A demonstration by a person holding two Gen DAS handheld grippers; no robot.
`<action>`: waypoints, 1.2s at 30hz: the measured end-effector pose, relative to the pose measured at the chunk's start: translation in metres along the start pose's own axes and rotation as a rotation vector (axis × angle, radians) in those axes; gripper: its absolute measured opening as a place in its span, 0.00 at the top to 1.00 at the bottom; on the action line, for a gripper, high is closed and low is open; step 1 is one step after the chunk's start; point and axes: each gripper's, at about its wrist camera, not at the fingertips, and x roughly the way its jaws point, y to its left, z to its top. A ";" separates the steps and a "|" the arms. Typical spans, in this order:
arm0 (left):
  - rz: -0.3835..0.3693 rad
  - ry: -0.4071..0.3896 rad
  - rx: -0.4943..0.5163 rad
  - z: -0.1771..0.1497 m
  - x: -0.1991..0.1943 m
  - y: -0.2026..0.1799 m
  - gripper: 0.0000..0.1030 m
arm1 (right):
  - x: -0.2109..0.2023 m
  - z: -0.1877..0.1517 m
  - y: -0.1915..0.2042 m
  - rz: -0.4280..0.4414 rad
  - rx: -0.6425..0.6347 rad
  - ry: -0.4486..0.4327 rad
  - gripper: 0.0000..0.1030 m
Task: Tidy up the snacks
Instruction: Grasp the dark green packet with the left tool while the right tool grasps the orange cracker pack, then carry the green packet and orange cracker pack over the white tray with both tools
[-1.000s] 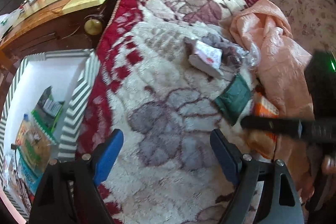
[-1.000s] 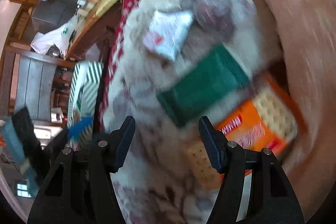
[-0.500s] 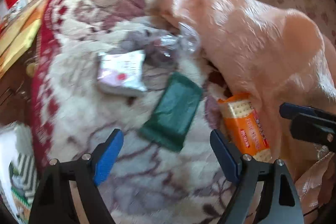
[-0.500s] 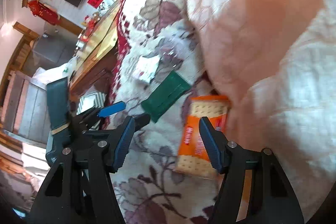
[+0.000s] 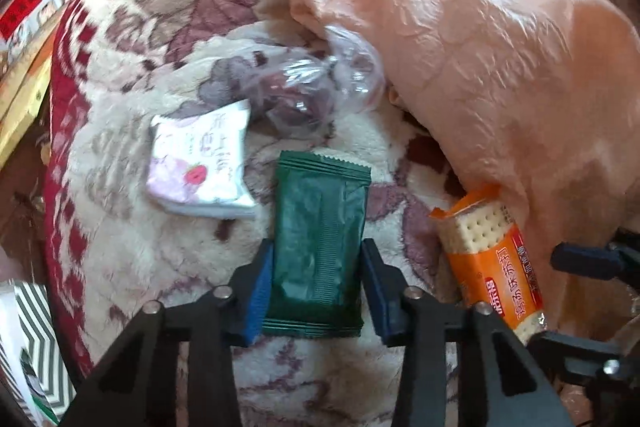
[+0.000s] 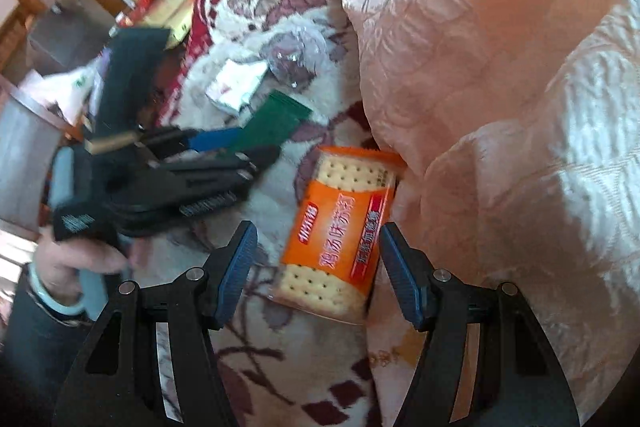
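Two grippers over four snacks on the blanket

The left gripper (image 5: 318, 283) straddles the dark green packet (image 5: 320, 243), whose long axis runs near to far in line with its fingers (image 5: 260, 283); they have just been closing and now sit against the packet's two long edges, so I judge it grasped and ready to lift. The right gripper (image 6: 316, 267) hangs released, fingers (image 6: 236, 267) apart, over the near half of the orange cracker pack (image 6: 340, 227). That pack also lies near to far, tucked against the peach quilt (image 6: 480, 67) on its right, and neither finger touches it. Counted on the floral blanket (image 5: 160, 247): one green packet, one orange cracker pack, one white pouch (image 5: 200, 163) to the left, and one clear bag (image 5: 312, 95) farther off. A striped box (image 5: 28, 327) shows at the left edge.
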 end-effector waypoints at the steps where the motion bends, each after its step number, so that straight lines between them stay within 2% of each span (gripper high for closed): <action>1: -0.002 -0.004 -0.014 -0.002 -0.003 0.002 0.58 | 0.003 0.000 0.001 -0.007 -0.004 0.006 0.38; 4: 0.014 -0.016 -0.038 -0.010 -0.012 0.007 0.58 | 0.015 0.000 0.001 -0.023 0.001 0.036 0.38; 7: 0.042 -0.028 -0.069 -0.020 -0.021 0.010 0.58 | 0.030 0.003 0.000 -0.092 -0.006 0.054 0.38; 10: 0.058 -0.045 -0.118 -0.033 -0.035 0.015 0.58 | 0.047 0.005 -0.008 -0.087 0.032 0.092 0.38; 12: 0.064 -0.059 -0.148 -0.042 -0.042 0.016 0.58 | 0.051 0.004 -0.009 -0.076 0.022 0.072 0.37; 14: 0.059 -0.067 -0.182 -0.051 -0.048 0.018 0.58 | 0.048 0.002 -0.005 -0.084 -0.015 0.063 0.43; 16: 0.058 -0.077 -0.220 -0.064 -0.055 0.024 0.58 | 0.044 -0.001 0.000 -0.066 -0.043 0.063 0.45; 24: 0.096 -0.107 -0.309 -0.106 -0.079 0.037 0.58 | 0.034 -0.015 0.033 -0.027 -0.183 0.062 0.45; 36: 0.201 -0.162 -0.393 -0.142 -0.115 0.060 0.58 | 0.023 -0.022 0.102 0.030 -0.316 0.043 0.46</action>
